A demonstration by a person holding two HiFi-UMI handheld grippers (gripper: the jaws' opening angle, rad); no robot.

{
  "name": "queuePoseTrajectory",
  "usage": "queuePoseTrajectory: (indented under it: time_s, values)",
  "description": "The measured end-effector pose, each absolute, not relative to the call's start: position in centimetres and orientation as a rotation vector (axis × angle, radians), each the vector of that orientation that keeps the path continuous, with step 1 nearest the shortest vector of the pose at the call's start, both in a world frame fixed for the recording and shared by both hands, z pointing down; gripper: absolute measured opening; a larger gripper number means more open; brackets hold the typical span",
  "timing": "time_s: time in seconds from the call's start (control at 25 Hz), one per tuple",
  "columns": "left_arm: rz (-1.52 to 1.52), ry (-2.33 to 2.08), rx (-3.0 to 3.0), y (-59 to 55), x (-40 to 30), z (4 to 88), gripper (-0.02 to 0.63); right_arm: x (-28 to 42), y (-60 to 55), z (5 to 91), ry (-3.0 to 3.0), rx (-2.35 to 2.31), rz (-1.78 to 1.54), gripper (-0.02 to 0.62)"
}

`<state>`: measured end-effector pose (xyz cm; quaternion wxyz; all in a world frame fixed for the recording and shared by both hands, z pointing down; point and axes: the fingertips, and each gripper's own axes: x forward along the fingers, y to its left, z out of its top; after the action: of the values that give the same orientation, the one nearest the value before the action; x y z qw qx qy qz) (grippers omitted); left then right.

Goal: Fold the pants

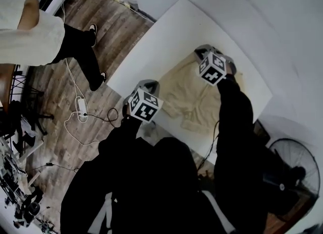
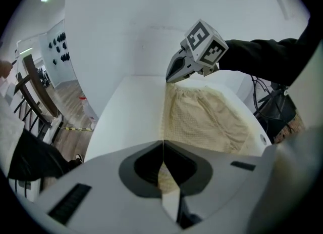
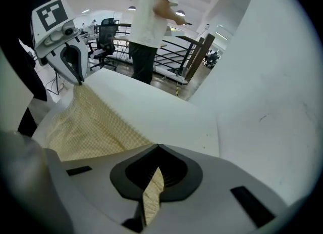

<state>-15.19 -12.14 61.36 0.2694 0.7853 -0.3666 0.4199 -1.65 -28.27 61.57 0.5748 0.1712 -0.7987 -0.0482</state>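
Cream checked pants lie on the white table, and one long edge is stretched taut and lifted between my two grippers. My left gripper is shut on the near end of that edge by the table's front left side. In the left gripper view the cloth runs from my jaws up to the right gripper. My right gripper is shut on the far end. A strip of fabric shows pinched in the right gripper's jaws, and the pants slope toward the left gripper.
A person in a white shirt and black trousers stands on the wooden floor left of the table. Cables and a power strip lie on that floor. A fan stands at the lower right. A white wall borders the table's far side.
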Motion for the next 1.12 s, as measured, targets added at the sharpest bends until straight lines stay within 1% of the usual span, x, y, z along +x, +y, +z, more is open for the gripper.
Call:
queuePoseTrajectory:
  time_s: [0.56, 0.84, 1.12]
  values:
    - [0.920, -0.748, 2.241, -6.9, -8.6, 53.8, 0.009, 2.7, -25.2, 54.1, -1.829, 0.585, -0.099, 0.002]
    - [0.953, -0.634, 2.283, -4.8, -3.5, 53.0, 0.009, 7.4, -23.8, 54.1, -1.833, 0.672, -0.068, 0.002]
    - [0.849, -0.541, 2.278, -2.8, 1.3, 52.1, 0.008, 11.2, -22.1, 53.0, -1.841, 0.781, -0.052, 0.002]
